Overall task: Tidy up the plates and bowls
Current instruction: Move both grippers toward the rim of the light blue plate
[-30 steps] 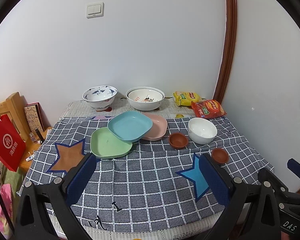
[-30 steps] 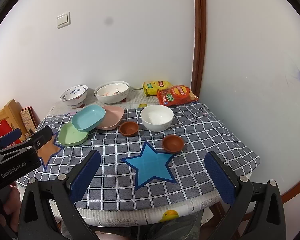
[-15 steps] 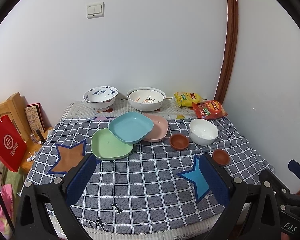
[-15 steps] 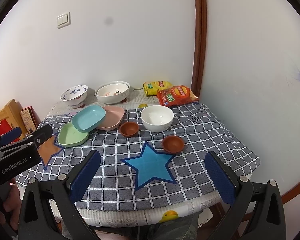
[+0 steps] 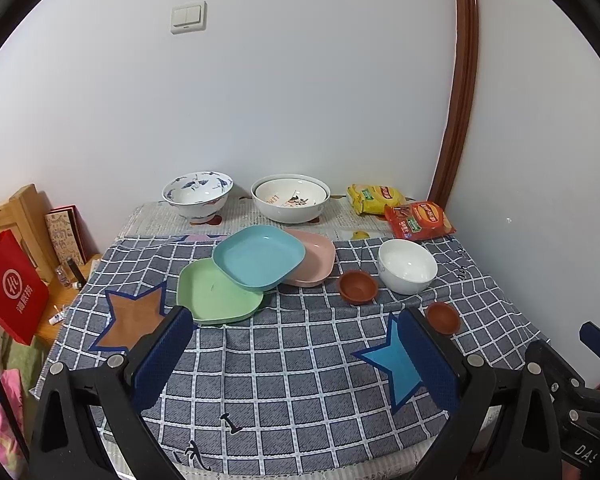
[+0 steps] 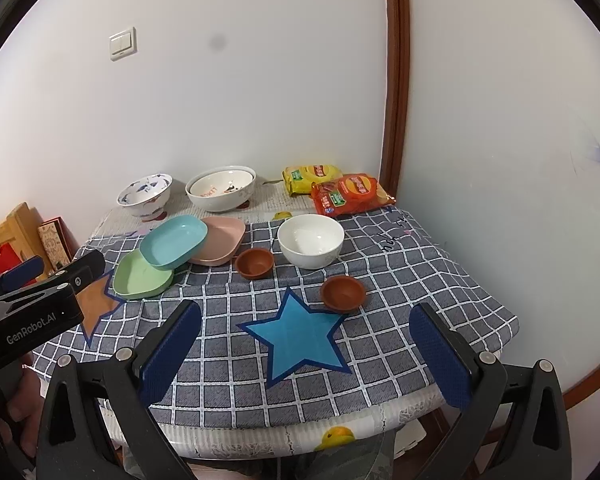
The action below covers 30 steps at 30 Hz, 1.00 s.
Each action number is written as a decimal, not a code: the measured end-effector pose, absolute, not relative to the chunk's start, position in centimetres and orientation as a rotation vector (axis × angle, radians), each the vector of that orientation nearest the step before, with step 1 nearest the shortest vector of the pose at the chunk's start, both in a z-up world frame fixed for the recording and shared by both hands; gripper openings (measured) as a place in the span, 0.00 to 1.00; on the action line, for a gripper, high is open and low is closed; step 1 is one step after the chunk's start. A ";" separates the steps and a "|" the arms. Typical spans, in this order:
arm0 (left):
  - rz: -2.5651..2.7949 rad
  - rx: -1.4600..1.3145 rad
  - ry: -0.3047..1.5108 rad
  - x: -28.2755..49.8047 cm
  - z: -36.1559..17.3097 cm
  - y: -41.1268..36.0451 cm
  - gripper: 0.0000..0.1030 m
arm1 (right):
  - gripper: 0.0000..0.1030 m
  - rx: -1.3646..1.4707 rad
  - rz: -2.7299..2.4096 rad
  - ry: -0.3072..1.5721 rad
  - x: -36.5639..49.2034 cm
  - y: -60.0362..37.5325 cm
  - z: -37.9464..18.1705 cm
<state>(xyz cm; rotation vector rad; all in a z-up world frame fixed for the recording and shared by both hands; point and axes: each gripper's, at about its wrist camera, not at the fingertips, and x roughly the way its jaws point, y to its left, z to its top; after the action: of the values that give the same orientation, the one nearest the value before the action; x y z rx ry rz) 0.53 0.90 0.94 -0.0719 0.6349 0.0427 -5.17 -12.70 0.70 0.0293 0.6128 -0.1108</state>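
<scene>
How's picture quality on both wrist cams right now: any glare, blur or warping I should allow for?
Left wrist view: sharp and evenly lit; a soft highlight inside the white bowl; fisheye bends the door frame and blacks out the corners. Right wrist view: equally sharp; a grey smudge shows against the wall, possibly on the lens; the table edge curves.

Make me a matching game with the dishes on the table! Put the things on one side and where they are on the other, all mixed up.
Things:
1. blue plate
2. white bowl
3. blue-patterned bowl
4. red chip bag

Places:
A. back left, near the wall
B. beside the yellow bag
C. resting on the green plate and pink plate
D. next to a small brown bowl

Pairs: 1-C, 2-D, 3-A, 4-B
</scene>
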 end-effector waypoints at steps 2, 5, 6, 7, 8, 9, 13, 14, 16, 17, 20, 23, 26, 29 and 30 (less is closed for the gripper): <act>0.036 -0.078 0.642 0.9 0.6 1.0 1.00 | 1.00 0.035 -0.111 0.619 -4.7 -12.8 0.4; 0.029 -0.086 0.660 1.7 -0.1 1.1 1.00 | 1.00 0.043 -0.109 0.627 -4.0 -13.1 -0.3; 0.030 -0.088 0.667 2.1 -0.4 1.2 1.00 | 1.00 0.047 -0.110 0.632 -3.6 -13.2 -0.5; 0.032 -0.090 0.674 2.4 -0.6 1.3 1.00 | 1.00 0.050 -0.109 0.638 -3.3 -13.2 -0.7; 0.034 -0.094 0.681 2.8 -0.9 1.5 1.00 | 1.00 0.054 -0.108 0.643 -2.9 -13.3 -1.0; 0.037 -0.097 0.689 3.2 -1.2 1.7 1.00 | 1.00 0.055 -0.105 0.647 -2.5 -13.3 -1.2; 0.045 -0.104 0.718 4.6 -2.2 2.2 1.00 | 1.00 0.058 -0.107 0.646 -1.2 -13.2 -2.0; 0.046 -0.105 0.726 5.0 -2.4 2.3 1.00 | 1.00 0.061 -0.108 0.651 -0.8 -13.2 -2.1; 0.048 -0.108 0.741 5.8 -3.0 2.7 1.00 | 1.00 0.071 -0.107 0.658 0.1 -13.3 -2.5; 0.050 -0.110 0.751 6.3 -3.3 2.9 1.00 | 1.00 0.077 -0.108 0.659 0.5 -13.4 -2.6; 0.054 -0.114 0.771 7.5 -4.0 3.6 0.99 | 1.00 0.089 -0.111 0.663 1.5 -13.3 -3.0; 0.065 -0.125 0.793 8.9 -4.8 4.5 0.98 | 1.00 0.096 -0.094 0.692 2.9 -13.1 -3.3; 0.076 -0.134 0.811 10.2 -5.4 5.4 0.97 | 0.98 0.096 -0.071 0.730 4.5 -12.6 -3.7; 0.082 -0.142 0.827 11.4 -6.1 6.2 0.96 | 0.98 0.075 -0.073 0.744 6.0 -11.8 -4.2; 0.083 -0.142 0.832 11.7 -6.3 6.5 0.96 | 0.98 0.069 -0.074 0.749 6.4 -11.5 -4.3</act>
<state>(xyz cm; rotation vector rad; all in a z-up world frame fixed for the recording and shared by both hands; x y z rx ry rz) 11.73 6.45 -6.28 -0.1416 0.8316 0.0834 6.42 -11.52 -4.35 0.0688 0.7485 -0.0742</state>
